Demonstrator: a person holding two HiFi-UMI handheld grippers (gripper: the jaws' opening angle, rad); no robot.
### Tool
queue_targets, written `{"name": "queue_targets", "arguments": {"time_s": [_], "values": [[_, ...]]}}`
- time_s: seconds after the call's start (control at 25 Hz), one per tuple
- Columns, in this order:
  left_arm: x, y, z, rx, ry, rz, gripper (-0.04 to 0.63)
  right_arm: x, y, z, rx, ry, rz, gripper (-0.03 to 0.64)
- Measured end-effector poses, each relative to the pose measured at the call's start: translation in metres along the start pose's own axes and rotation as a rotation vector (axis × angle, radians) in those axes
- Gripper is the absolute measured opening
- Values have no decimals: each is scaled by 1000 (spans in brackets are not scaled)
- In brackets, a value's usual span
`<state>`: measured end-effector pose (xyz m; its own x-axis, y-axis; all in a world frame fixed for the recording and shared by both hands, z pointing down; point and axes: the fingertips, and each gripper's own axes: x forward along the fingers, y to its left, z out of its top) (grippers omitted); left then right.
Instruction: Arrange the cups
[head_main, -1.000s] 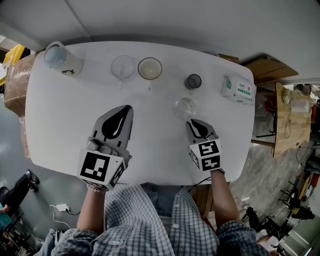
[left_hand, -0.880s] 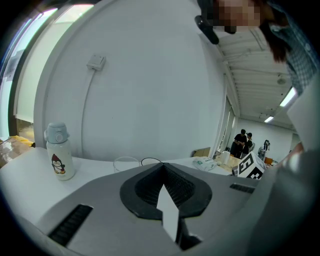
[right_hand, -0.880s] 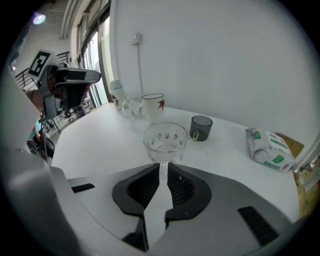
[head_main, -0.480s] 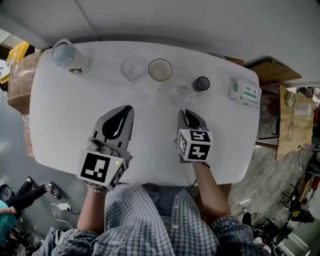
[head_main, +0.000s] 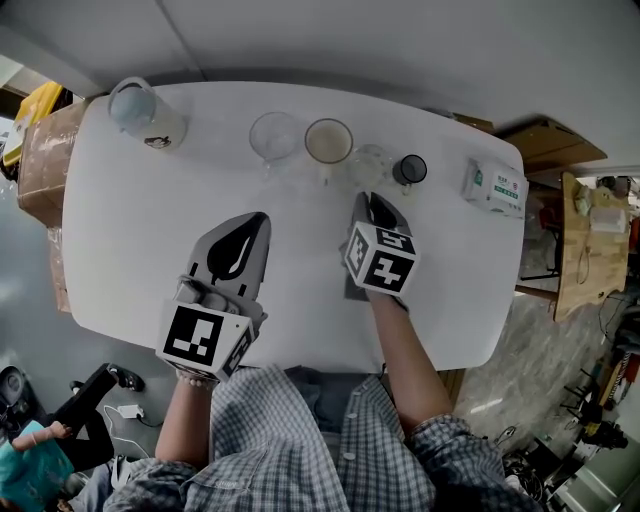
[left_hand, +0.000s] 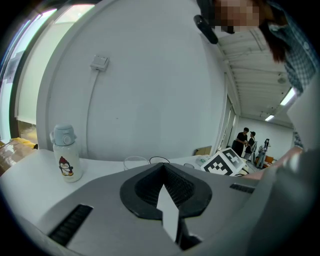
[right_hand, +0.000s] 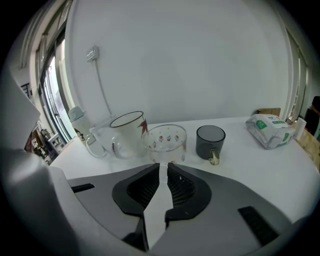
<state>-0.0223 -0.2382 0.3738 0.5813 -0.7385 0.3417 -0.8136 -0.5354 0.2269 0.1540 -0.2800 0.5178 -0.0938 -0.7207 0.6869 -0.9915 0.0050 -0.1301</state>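
Note:
Along the far side of the white table (head_main: 130, 230) stand a clear glass mug (head_main: 275, 135) (right_hand: 102, 142), a cream cup with a red leaf (head_main: 328, 140) (right_hand: 129, 132) and a small dark cup (head_main: 410, 169) (right_hand: 210, 141). A small clear glass with tiny red flowers (head_main: 368, 165) (right_hand: 166, 141) sits in the gap between the cream cup and the dark cup. My right gripper (head_main: 368, 197) (right_hand: 163, 164) is shut on that glass's near rim. My left gripper (head_main: 262, 216) (left_hand: 163, 167) hovers over mid-table, shut and empty.
A white bottle with a penguin (head_main: 140, 115) (left_hand: 65, 160) stands at the far left corner. A tissue pack (head_main: 495, 187) (right_hand: 271, 131) lies at the far right. A cardboard box (head_main: 40, 150) sits beyond the table's left edge.
My right gripper has carried the flowered glass away from me and slightly left, into line with the other cups, and has rolled. The left gripper has stayed put.

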Motion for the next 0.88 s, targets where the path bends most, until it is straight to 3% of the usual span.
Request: {"name": "queue_targets", "arguments": {"time_s": [0.24,0.4,0.48,0.64,0.76,0.88], "values": [[-1,2,0,5,7,9,9,13,0,11,23,-15,7,58],[-3,3,-1,-1,16,16,9,15,9,18,18,-41,63,60],[-3,3,1,-1,5,16,9,11,14,21,26,-54,103,114],[-2,1,3,-1,-4,9,9,-10,12,26,-34,-85,120,126],[-1,0,2,-5,-5,5,9,-26,-23,30,-59,-147,32,124],[-1,-1,1,-7,1,7,9,-22,-67,24,-112,-113,-85,124]]}}
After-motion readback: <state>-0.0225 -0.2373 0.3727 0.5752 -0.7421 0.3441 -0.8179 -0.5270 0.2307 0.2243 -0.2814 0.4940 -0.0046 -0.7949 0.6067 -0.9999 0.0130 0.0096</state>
